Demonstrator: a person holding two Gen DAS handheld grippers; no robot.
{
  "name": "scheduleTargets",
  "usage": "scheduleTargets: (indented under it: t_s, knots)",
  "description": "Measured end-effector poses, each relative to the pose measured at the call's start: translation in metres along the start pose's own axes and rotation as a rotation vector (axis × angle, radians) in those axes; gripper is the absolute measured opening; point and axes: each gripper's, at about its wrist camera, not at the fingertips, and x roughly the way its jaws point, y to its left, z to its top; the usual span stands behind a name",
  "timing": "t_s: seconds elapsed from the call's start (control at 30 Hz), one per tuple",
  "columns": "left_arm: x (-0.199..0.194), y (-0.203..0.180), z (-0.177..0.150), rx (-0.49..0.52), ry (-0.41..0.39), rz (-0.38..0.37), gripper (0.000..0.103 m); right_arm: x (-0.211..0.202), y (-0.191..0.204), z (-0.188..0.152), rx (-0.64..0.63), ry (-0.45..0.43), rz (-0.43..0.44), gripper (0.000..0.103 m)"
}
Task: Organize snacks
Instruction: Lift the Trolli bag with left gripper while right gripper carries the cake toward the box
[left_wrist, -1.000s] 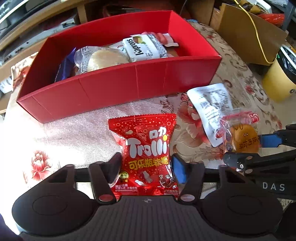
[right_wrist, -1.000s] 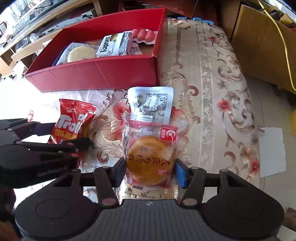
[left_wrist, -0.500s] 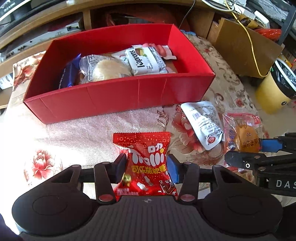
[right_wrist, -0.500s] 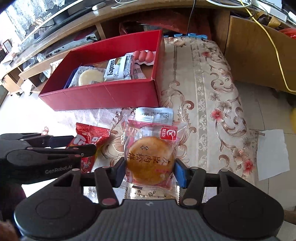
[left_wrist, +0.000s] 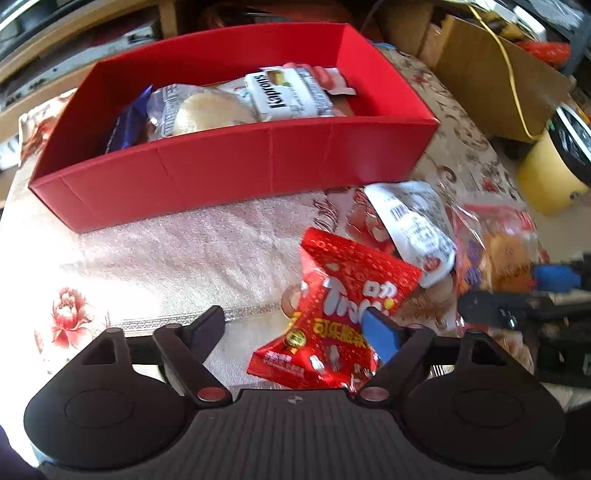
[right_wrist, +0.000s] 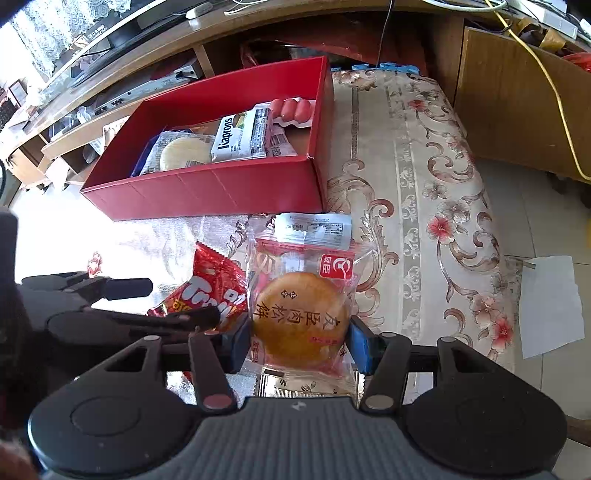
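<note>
Right-wrist view takes in the widest scene: a floral cloth (right_wrist: 417, 192) covers the table, and on it sits the red box (right_wrist: 221, 188), already holding several snacks, among them a Kaprons pack (right_wrist: 240, 136), a round pale biscuit in clear wrap (right_wrist: 183, 153) and pink sausages (right_wrist: 291, 109). That part of the organizing looks done; three packets remain outside, near the box's front wall. A white packet (right_wrist: 314, 229) lies on the cloth just in front of the box, its near edge hidden behind the cake packet. The cake packet (right_wrist: 301, 317), a golden round pastry in clear and red wrap, sits between the fingers of the right gripper (right_wrist: 299, 341), which are closed against its sides and appear to grip it. The Trolli bag (left_wrist: 340, 314), red and crumpled, is tilted beside the white packet in the left-wrist view. The left gripper (left_wrist: 291, 328) stands wide open: its blue-padded finger (left_wrist: 380, 336) overlaps the bag's right side and seems to touch it, while the other finger is well clear to the left, so the bag is not held. By this reading, the cake packet is closest to going in, and the Trolli bag and white packet both have yet to be grasped and carried over.
</note>
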Motion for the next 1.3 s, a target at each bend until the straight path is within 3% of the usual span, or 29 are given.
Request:
scheduleTargets:
  t_s: [0.1, 0.27, 0.47, 0.63, 0.83, 1.07, 1.17, 1.3]
  knots:
    - [0.000, 0.002, 0.002, -0.018, 0.004, -0.010, 0.086, -0.001, -0.002, 0.000, 0.008, -0.003, 0.004, 0.053]
    - [-0.008, -0.011, 0.002, 0.064, -0.025, -0.001, 0.086, -0.004, -0.005, 0.001, 0.016, -0.010, 0.005, 0.053]
    - [0.004, -0.021, 0.003, 0.112, -0.003, -0.021, 0.093, -0.005, -0.010, 0.001, 0.035, -0.010, 0.002, 0.053]
    - [-0.005, -0.018, 0.007, 0.112, -0.025, -0.046, 0.093, -0.006, -0.013, 0.002, 0.045, -0.014, 0.005, 0.053]
    - [-0.002, -0.032, 0.001, 0.178, -0.004, -0.072, 0.094, -0.009, -0.018, 0.003, 0.061, -0.026, 0.007, 0.053]
    - [0.011, -0.033, 0.009, 0.171, 0.006, -0.072, 0.091, -0.009, -0.019, 0.004, 0.068, -0.026, 0.006, 0.053]
    - [0.006, -0.037, 0.007, 0.231, 0.006, -0.066, 0.090, -0.009, -0.019, 0.005, 0.071, -0.024, 0.008, 0.053]
    - [0.007, -0.035, 0.001, 0.244, 0.026, -0.067, 0.094, -0.009, -0.019, 0.005, 0.068, -0.024, 0.016, 0.053]
